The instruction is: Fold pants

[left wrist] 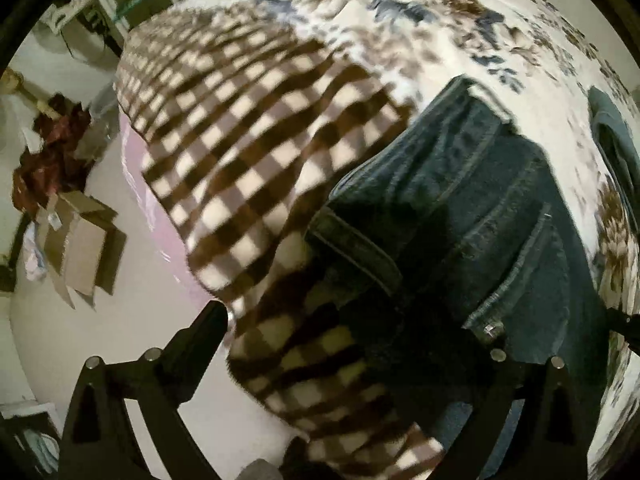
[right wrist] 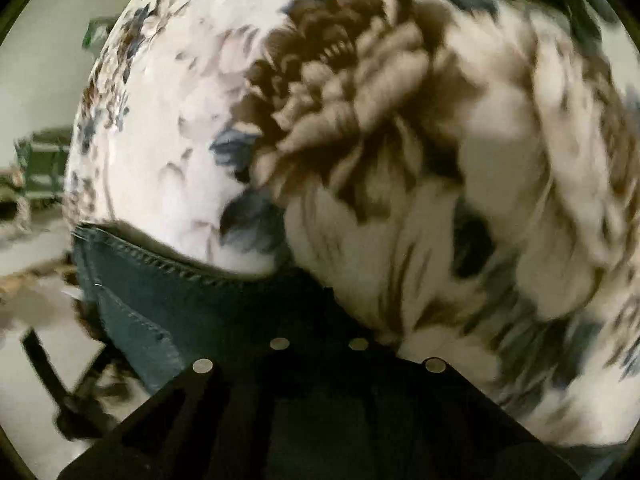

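Pants (left wrist: pixel 460 216) lie on the floral blanket (left wrist: pixel 440 40), beside the wide-spread left gripper (left wrist: pixel 356 320); the right gripper (right wrist: pixel 320 300), fingers together, pinches their stitched hem

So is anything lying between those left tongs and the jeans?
Nothing visible does. The left tongs are spread wide just above the checkered blanket, and the jeans lie directly ahead on the bed with no other object between; only blanket fills that gap.
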Demonstrator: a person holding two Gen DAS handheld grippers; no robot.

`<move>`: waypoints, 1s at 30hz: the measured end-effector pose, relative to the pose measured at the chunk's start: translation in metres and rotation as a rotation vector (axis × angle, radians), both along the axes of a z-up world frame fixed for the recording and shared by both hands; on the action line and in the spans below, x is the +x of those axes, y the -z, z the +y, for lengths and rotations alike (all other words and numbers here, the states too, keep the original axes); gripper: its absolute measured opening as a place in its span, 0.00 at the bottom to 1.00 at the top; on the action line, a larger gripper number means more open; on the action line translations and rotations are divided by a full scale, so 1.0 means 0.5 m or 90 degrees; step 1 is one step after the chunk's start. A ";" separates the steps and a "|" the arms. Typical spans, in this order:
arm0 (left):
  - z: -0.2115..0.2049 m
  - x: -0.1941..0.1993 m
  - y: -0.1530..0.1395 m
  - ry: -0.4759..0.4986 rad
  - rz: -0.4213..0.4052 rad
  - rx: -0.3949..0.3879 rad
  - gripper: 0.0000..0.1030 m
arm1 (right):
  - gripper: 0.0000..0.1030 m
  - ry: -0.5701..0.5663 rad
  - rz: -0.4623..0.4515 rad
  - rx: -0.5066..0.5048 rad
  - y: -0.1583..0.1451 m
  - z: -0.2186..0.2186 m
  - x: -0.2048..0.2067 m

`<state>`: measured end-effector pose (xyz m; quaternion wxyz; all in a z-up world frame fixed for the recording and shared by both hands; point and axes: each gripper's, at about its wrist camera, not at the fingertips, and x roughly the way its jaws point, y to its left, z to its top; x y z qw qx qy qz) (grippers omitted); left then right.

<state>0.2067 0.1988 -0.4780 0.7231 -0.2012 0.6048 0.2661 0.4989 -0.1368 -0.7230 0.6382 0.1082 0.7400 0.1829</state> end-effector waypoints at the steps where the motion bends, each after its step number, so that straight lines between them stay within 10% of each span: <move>1: -0.013 0.004 -0.016 0.009 -0.003 0.006 0.97 | 0.25 0.013 0.002 0.021 -0.010 -0.016 -0.009; 3: -0.051 0.004 -0.058 0.041 -0.012 0.023 0.97 | 0.51 0.047 -0.018 0.043 -0.053 -0.085 -0.032; 9: -0.258 0.002 -0.151 0.152 -0.034 0.047 0.97 | 0.57 0.103 -0.057 0.015 -0.154 -0.371 -0.168; 21: -0.717 -0.051 -0.023 0.179 0.040 0.042 0.97 | 0.57 -0.142 -0.071 -0.138 -0.069 -0.721 -0.380; 25: -0.767 -0.053 0.012 0.175 0.055 0.046 0.97 | 0.12 -0.194 -0.103 -0.132 -0.038 -0.753 -0.405; 30: -0.797 -0.053 0.042 0.192 0.062 0.051 0.97 | 0.03 -0.166 -0.163 -0.115 -0.060 -0.814 -0.427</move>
